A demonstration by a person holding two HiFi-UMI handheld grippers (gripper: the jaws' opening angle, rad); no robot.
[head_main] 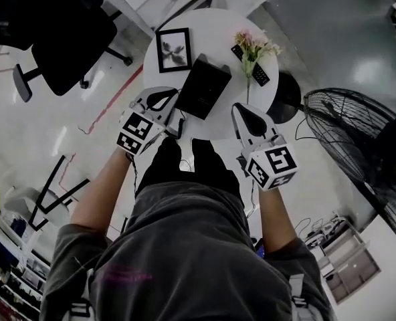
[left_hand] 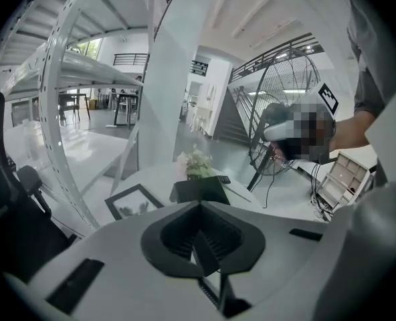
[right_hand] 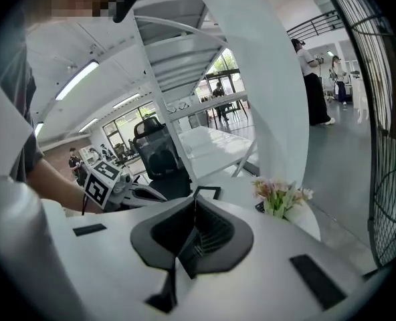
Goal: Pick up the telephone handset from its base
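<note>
Claws both pressed together, pinching nothing: plain in each gripper view, pads meeting with only air past them. Of the two, left claw point(head_main: 168, 97) at the near-left edge of the counter point(head_main: 218, 25), just beside the near-left corner of the telephone point(head_main: 203, 85). Opposite, right claw point(head_main: 240, 108) at the near-right edge, near the telephone but apart from it, with the flowers point(head_main: 255, 45) farther on. Clearly nearer: the left one.

Telephone as a dark slab in the middle of the counter, long axis running from near left to far right, picture frame point(head_main: 174, 49) on its far-left side. From the left gripper view, telephone point(left_hand: 201, 189) straight ahead beyond the closed tips, nothing between. From the right gripper view, mostly hidden behind the claw itself. Handset not told apart from base in any view: too dark and small to say which long edge carries it. No lifting begun, by the look of it.

Likely needed next: spreading the left claw, then turning it so the jaws straddle the handset across its width rather than along that diagonal, coming in from near left toward far right.
</note>
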